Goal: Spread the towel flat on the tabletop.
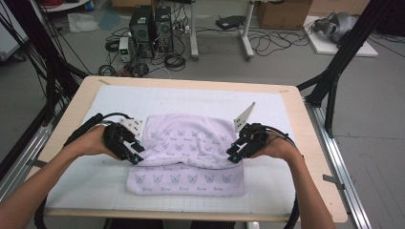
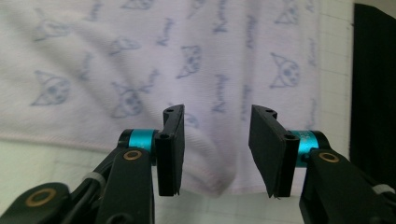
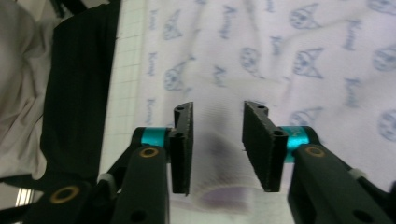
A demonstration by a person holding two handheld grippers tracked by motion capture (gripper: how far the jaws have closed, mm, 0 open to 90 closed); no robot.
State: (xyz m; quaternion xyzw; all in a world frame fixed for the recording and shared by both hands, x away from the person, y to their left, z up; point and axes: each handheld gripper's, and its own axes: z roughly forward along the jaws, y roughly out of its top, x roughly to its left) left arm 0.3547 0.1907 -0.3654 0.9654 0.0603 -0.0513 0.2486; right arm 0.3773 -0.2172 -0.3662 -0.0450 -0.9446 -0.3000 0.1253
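Both forearms are bare, no sleeves or gloves. The left gripper (image 1: 133, 153) and right gripper (image 1: 235, 153) match: chunky black bodies with linked black arms, and a black cable looping back from each toward the table's (image 1: 305, 157) near edge. Each one carries a pale grey three-cornered plate on its far side, the left plate dotted with small holes. Up close, the fingers (image 2: 170, 149) are flat black slabs with ribbed inner faces and small screw holes at the tips. Behind each sits a shiny teal cylinder, with brass-coloured rivets in the links below.
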